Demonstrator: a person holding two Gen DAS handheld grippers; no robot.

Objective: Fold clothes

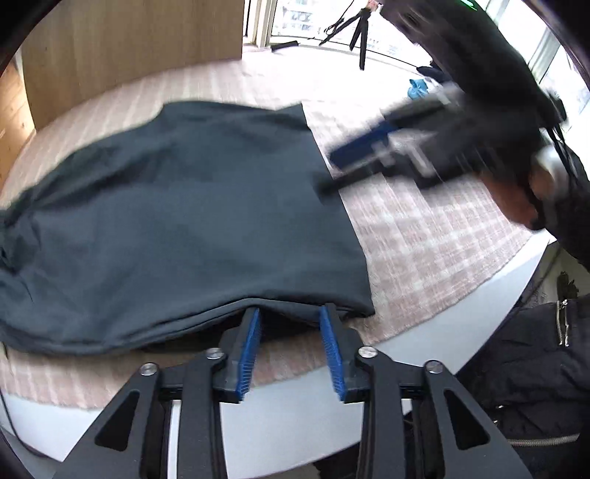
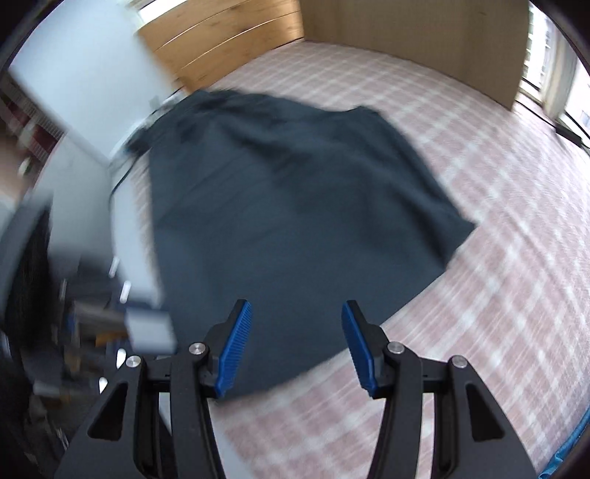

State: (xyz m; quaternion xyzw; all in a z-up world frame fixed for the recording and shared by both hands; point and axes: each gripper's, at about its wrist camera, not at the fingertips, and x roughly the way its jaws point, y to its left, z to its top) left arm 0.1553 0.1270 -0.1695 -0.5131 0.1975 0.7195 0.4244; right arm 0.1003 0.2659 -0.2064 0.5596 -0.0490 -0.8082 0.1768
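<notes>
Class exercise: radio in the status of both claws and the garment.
Left claw open, tips under dark garment edge. Right claw open, above garment, gripping nothing. Garment spread on checked bed cover. Nothing in the way.

The left wrist view looks low and close along its hand-held gripper (image 1: pixel 290 313) at the near hem of the dark garment (image 1: pixel 177 221), facing the window at the upper right of the frame. The right wrist view sits higher, looking down past its hand-held gripper (image 2: pixel 297 313) toward the wooden headboard (image 2: pixel 405 33). Both views share the garment and the plaid bed cover (image 2: pixel 497 258).
</notes>
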